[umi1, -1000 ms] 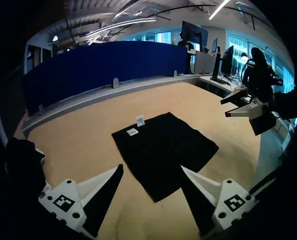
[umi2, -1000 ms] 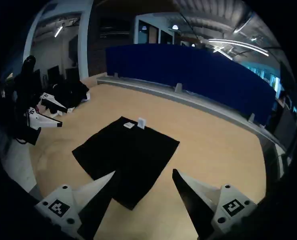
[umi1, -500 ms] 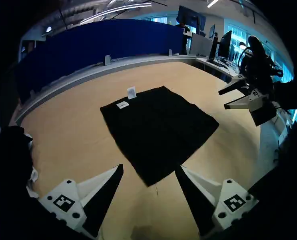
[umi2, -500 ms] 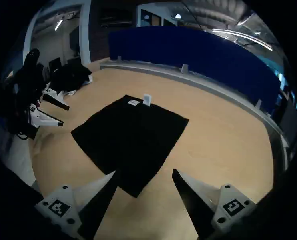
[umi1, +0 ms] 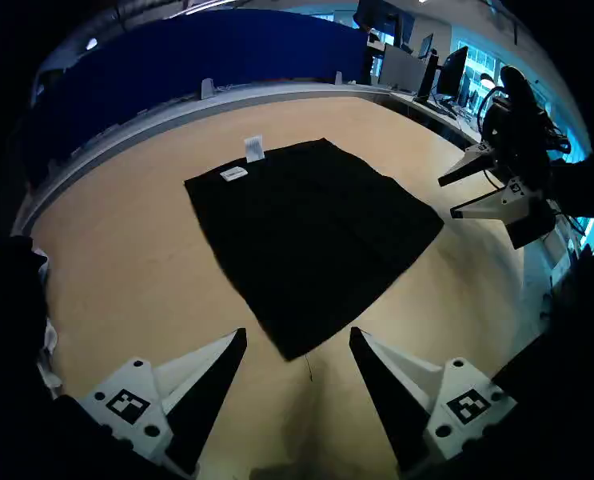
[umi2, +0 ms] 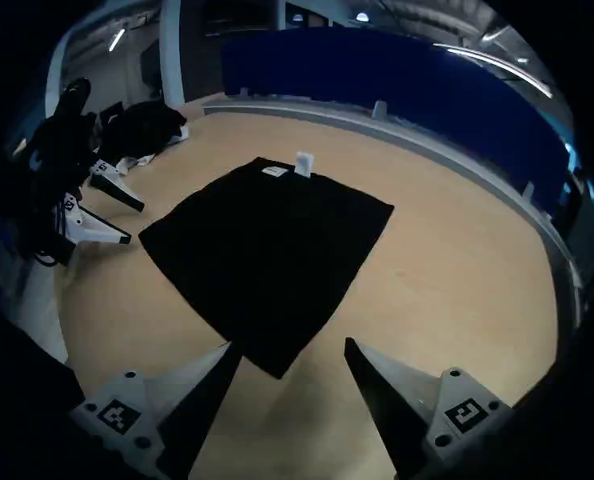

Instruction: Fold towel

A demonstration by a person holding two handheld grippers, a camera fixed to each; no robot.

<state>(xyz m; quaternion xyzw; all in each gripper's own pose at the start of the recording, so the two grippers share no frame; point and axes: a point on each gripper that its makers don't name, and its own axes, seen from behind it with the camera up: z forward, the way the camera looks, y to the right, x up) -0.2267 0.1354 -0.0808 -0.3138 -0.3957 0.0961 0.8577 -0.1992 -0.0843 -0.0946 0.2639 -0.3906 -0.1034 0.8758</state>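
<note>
A black towel (umi1: 312, 232) lies flat on the wooden table, with white tags (umi1: 253, 148) at its far edge. In the left gripper view my left gripper (umi1: 297, 376) is open, and the towel's near corner lies just beyond the gap between its fingers. The right gripper (umi1: 476, 192) hangs open at the right, above the table's edge. In the right gripper view the same towel (umi2: 265, 248) spreads ahead, its near corner just past my open right gripper (umi2: 293, 376). The left gripper (umi2: 109, 208) stands open at the left.
A blue partition (umi1: 217, 56) runs along the table's far side. A pile of dark cloth (umi2: 141, 128) sits at the table's far left corner in the right gripper view. Monitors (umi1: 456, 72) stand beyond the table at the right. Bare wood (umi2: 456, 264) surrounds the towel.
Both grippers have tilted downward and come nearer to the table, so the towel looks larger and its near corners sit closer to the fingertips. The towel itself has not moved.
</note>
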